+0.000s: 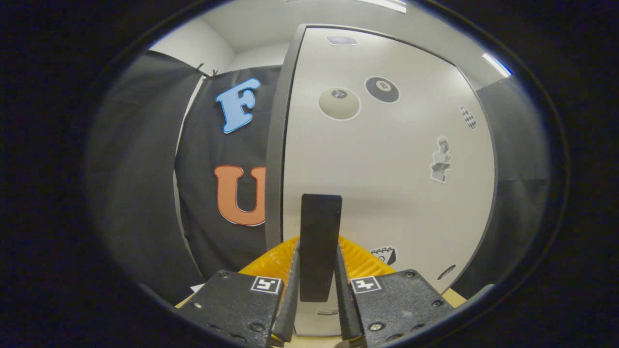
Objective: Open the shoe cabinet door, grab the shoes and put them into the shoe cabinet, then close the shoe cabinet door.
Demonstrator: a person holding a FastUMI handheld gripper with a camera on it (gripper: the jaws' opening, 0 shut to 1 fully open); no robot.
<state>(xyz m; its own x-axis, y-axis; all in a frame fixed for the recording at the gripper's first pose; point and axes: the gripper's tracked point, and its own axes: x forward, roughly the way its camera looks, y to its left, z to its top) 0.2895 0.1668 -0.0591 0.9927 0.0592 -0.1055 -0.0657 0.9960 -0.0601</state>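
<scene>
The white shoe cabinet door [387, 183] stands upright right in front of me, dotted with several stickers, two of them billiard balls. A dark grey edge [275, 145] runs down its left side. A black upright bar handle [320, 227] sticks out from the door's lower part. My gripper [318, 261] is shut on this handle, with one finger pressed against each side of it. The ribbed pads [271, 261] spread out behind the handle, close to the door face.
Black booth cloth [145, 193] hangs to the left of the door, and more of it to the right [517, 193]. A strip of tan wooden surface [457, 296] shows low on the right, beside the door's bottom corner.
</scene>
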